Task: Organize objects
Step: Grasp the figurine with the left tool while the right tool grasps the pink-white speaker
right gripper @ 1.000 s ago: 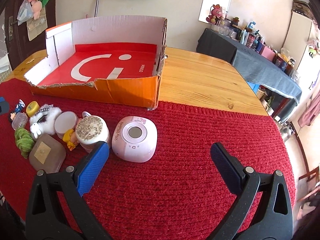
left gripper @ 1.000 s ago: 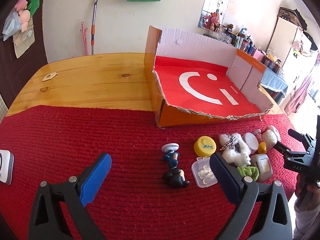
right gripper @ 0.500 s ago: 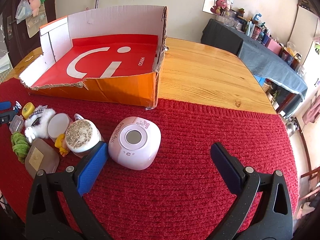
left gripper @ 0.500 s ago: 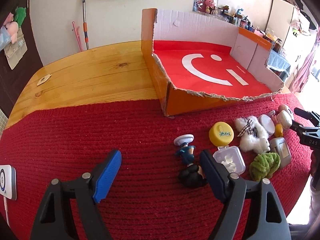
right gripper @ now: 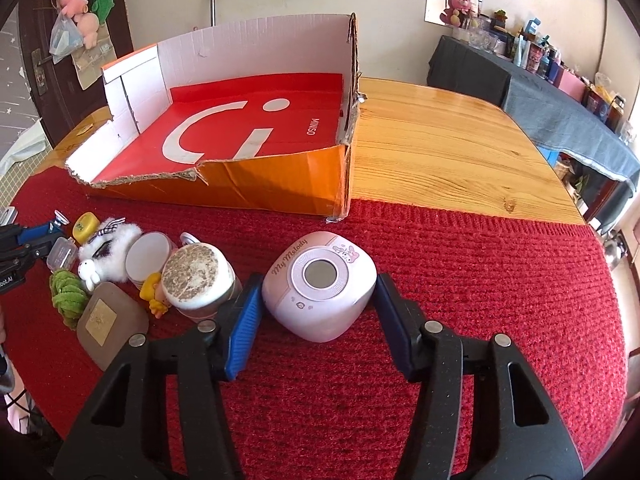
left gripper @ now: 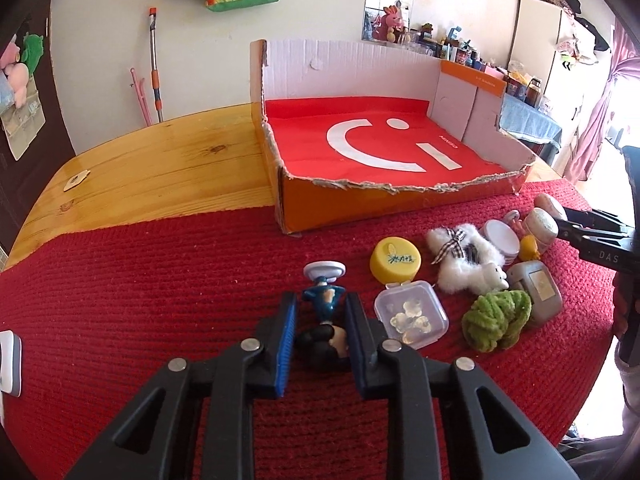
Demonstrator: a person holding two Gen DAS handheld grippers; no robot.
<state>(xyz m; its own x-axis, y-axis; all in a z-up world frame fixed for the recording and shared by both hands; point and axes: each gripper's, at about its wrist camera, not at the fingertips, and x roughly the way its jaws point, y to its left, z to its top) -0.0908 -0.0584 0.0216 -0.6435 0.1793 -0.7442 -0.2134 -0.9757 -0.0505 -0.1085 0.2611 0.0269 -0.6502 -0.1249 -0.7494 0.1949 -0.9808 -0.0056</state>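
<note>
Beads (left gripper: 412, 322) inside clear case (left gripper: 411, 314)

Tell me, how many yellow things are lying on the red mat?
2: a round yellow tin beside the white fluffy toy, and a small yellow figure tucked against the speckled-lid jar. Others may be hidden in the cluster.

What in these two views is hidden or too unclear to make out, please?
- Left wrist view: the figurine's lower body, hidden between the left gripper's pads.
- Right wrist view: the speaker's near underside; whether the closing right gripper touches it yet.
- Left wrist view: white device, cut off by the left edge.
</note>
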